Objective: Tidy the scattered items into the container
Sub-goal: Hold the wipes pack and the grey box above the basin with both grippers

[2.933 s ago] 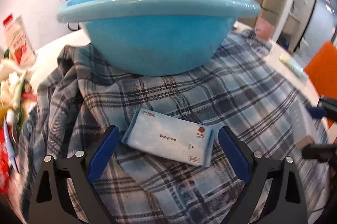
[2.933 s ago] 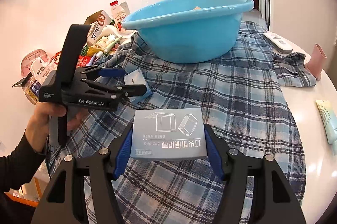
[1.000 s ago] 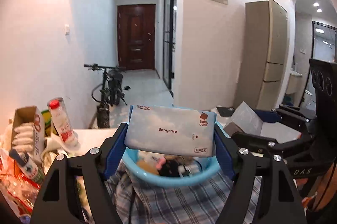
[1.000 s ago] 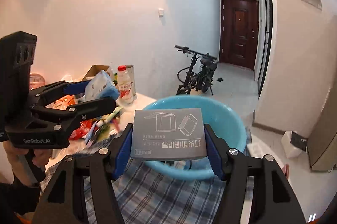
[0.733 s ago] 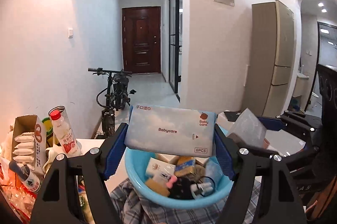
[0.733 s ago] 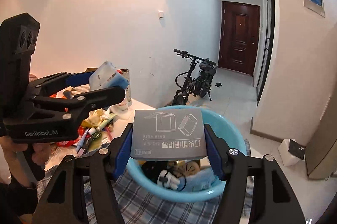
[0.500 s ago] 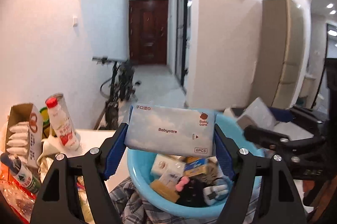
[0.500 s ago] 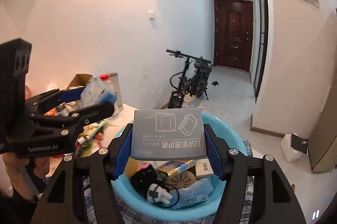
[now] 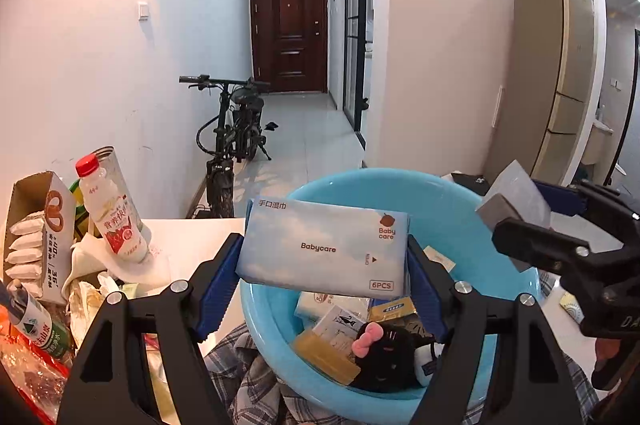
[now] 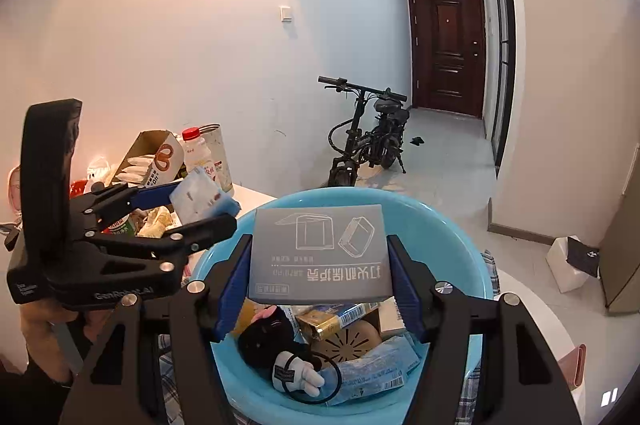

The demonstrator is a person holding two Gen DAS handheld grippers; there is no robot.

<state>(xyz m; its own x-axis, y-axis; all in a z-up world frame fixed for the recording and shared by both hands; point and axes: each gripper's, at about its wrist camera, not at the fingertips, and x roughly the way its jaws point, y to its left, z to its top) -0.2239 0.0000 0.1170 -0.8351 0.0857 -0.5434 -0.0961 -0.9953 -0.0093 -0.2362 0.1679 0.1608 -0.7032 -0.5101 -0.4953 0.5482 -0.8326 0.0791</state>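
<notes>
Left wrist view
Left claw (image 9: 325,267): clamped on the wipes pack (image 9: 322,249), both blue pads pressed against its short ends.
Wipes pack: held flat across the claw, hanging over the near-left part of the blue basin (image 9: 448,203).
Basin: directly ahead of and below the claw, already holding small boxes, a yellow bar and a black plush toy (image 9: 382,355).
Right claw (image 9: 532,221): to the right of the left claw, over the basin's right rim.
Left of the claw: a drink bottle (image 9: 110,209) and a snack carton (image 9: 38,237) on the white table (image 9: 192,245).

Right wrist view
Right claw (image 10: 320,275): clamped on the grey box (image 10: 320,251), pads on its two sides.
Grey box: held level above the basin (image 10: 452,225), over the heap inside.
Below the claw: the plush toy (image 10: 264,337), a small astronaut figure (image 10: 298,371), a blue packet.
Left claw (image 10: 188,209): to the left and slightly ahead, just at the basin's left rim with the wipes pack in it.

Risks
Missed drop: the wipes pack sits close to the rim; released there, it could catch the edge and slide onto the table or checked cloth.
Collision: both claws crowd one opening, so releasing together might knock them or the items against each other.
Bounce-out: the basin looks fairly full; a flat box landing on the plush toy may tip or skid towards the rim.
</notes>
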